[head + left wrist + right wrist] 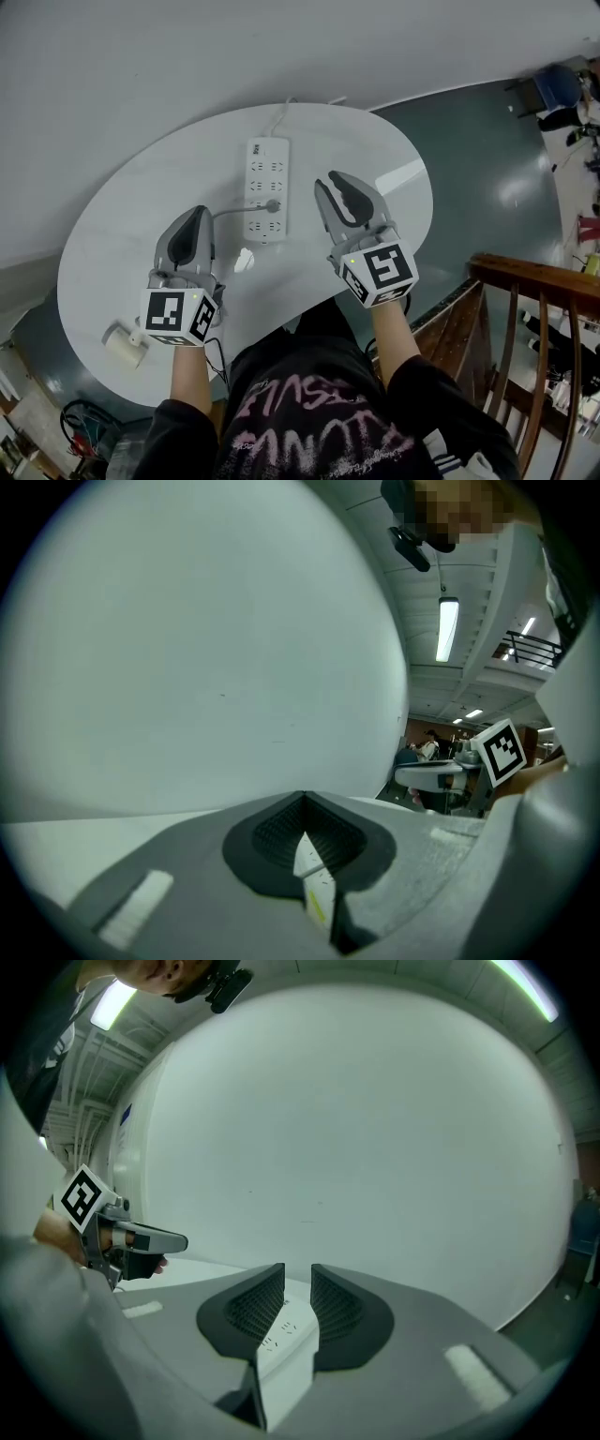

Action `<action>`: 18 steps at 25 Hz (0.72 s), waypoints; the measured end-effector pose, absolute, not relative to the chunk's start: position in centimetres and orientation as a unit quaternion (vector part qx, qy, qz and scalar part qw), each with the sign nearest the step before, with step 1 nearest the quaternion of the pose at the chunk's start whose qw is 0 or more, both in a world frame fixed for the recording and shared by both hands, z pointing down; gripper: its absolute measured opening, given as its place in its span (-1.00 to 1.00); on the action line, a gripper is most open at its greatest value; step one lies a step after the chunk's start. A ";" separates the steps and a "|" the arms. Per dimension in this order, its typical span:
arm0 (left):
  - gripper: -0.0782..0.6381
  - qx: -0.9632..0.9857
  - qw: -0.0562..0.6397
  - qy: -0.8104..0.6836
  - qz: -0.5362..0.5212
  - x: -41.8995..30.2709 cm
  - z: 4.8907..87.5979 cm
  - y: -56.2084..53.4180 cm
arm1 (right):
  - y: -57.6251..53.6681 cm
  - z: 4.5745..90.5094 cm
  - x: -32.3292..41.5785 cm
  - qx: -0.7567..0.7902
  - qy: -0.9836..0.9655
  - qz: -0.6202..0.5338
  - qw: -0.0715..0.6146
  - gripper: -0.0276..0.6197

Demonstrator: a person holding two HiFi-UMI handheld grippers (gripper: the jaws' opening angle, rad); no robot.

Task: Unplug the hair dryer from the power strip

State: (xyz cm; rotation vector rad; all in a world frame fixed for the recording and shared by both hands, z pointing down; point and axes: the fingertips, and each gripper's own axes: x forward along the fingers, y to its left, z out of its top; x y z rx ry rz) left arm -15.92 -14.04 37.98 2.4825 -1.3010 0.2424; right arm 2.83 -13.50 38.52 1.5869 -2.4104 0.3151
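A white power strip (267,187) lies at the middle of the round white table (141,216). A grey plug (273,205) sits in its near end, and the cable runs left, passing under my left gripper (199,216). That gripper hovers left of the strip with its jaws together and nothing seen between them (305,841). My right gripper (339,180) is just right of the strip, its jaws a narrow gap apart (298,1283); the power strip (286,1335) shows through the gap. A cream cylinder, seemingly the hair dryer (125,345), rests at the table's near left edge.
The strip's own white cord (279,117) leaves over the far table edge by the wall. A wooden railing (530,309) stands to the right over a drop. Tangled cables (84,422) lie on the floor at lower left.
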 end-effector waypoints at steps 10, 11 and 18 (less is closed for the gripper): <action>-0.78 0.870 0.161 -0.457 0.088 -15.3 37.9 -14.2 | -13.9 38.7 2.9 0.531 -0.832 0.114 0.114 -0.60; -0.78 0.869 0.162 -0.458 0.089 -15.2 38.1 -14.2 | -13.9 38.9 3.0 0.530 -0.832 0.116 0.115 -0.60; -0.78 0.864 0.168 -0.464 0.096 -15.0 39.0 -14.5 | -14.4 40.0 3.2 0.520 -0.837 0.125 0.116 -0.60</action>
